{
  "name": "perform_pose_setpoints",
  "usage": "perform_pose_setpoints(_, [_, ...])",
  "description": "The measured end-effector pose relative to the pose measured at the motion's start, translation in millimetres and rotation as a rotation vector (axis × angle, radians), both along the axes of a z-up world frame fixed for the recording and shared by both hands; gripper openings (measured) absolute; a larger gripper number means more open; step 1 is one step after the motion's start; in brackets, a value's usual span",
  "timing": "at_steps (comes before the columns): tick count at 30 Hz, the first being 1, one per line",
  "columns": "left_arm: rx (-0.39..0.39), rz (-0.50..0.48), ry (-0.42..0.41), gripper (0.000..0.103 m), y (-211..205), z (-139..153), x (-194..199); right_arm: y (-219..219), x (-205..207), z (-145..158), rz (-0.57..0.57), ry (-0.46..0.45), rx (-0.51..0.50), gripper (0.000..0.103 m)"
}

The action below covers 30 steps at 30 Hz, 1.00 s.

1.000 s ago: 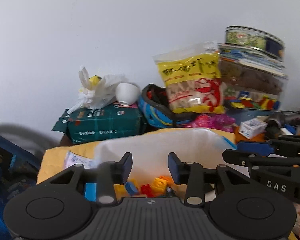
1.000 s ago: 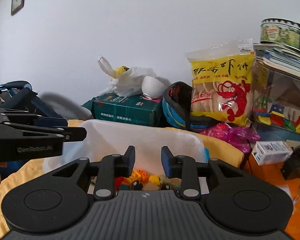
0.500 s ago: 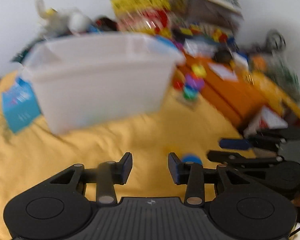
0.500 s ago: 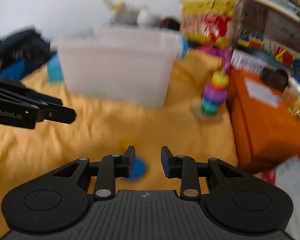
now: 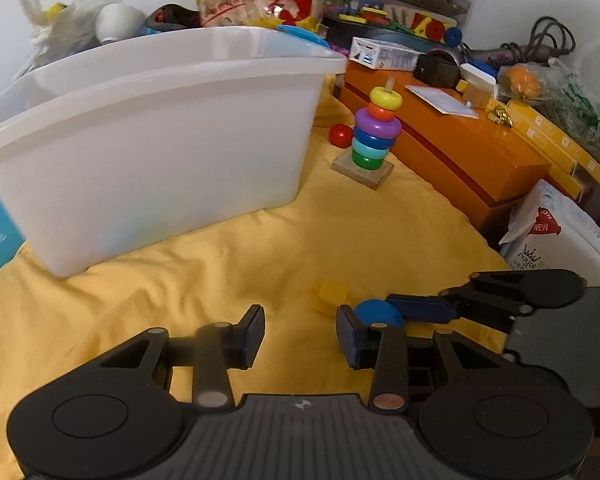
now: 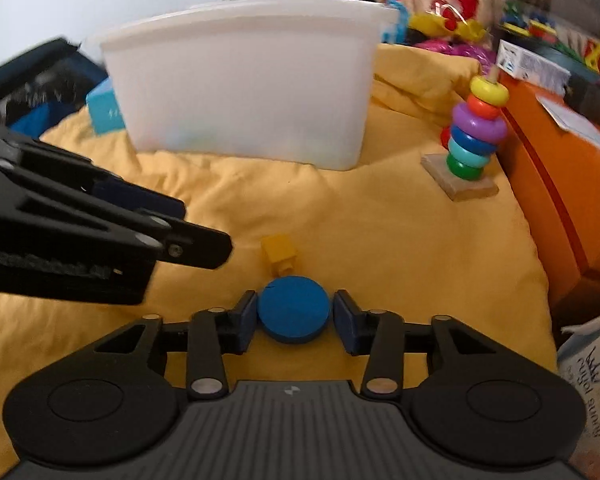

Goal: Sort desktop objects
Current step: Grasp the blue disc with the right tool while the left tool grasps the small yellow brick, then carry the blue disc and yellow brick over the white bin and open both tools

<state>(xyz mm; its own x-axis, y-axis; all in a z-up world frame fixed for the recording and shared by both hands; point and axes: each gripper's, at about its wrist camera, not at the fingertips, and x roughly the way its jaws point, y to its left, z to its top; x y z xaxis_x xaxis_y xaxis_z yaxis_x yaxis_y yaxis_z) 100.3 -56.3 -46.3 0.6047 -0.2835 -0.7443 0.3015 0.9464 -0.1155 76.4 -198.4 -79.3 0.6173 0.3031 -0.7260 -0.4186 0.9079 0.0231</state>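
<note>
Half-hidden blue disc (image 5: 378, 312) behind fingers (image 5: 350, 336)

Disc (image 6: 293, 314) betw. right jaws; block (image 6: 278, 254) just behind; bin (image 6: 244, 80) beyond

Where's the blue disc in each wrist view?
Left wrist: blue disc low, right of centre, mostly hidden behind that gripper's right-hand finger, beside the yellow block.
Right wrist: blue disc bottom centre, between the right gripper fingers.
Shared landmark: ring stacker, right of the white bin.
</note>
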Motion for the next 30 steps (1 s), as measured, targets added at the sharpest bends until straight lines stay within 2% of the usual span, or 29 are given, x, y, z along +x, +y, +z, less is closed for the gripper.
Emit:
perform_pose_setpoints(10, [0.047, -0.144, 0.029, 0.043, -37, -14, 20, -19, -41, 6, -0.022, 0.021, -0.021, 0.042])
perform_pose_setpoints(11, [0.055, -0.156, 0.034, 0.041, -41, -18, 22, -20, -43, 4, -0.029, 0.026, -0.021, 0.042])
perform_pose_setpoints(13, [0.056, -0.162, 0.069, 0.028, -44, -25, 26, -23, -43, 3, -0.042, 0.029, -0.015, 0.042])
perform_pose_setpoints(16, [0.039, -0.142, 0.047, 0.027, -39, -22, 21, -24, -43, 4, -0.041, 0.027, -0.023, 0.042])
perform_pose_setpoints(18, [0.045, -0.134, 0.008, 0.027, -31, -14, 13, -24, -42, 5, -0.048, 0.029, -0.018, 0.042])
perform_pose_setpoints(23, [-0.006, -0.097, -0.075, 0.027, 6, 23, -11, -23, -37, 14, -0.049, -0.009, -0.015, 0.042])
perform_pose_setpoints(30, [-0.033, 0.042, -0.226, 0.028, 62, 87, -15, -18, -7, 58, -0.043, -0.119, 0.052, 0.042])
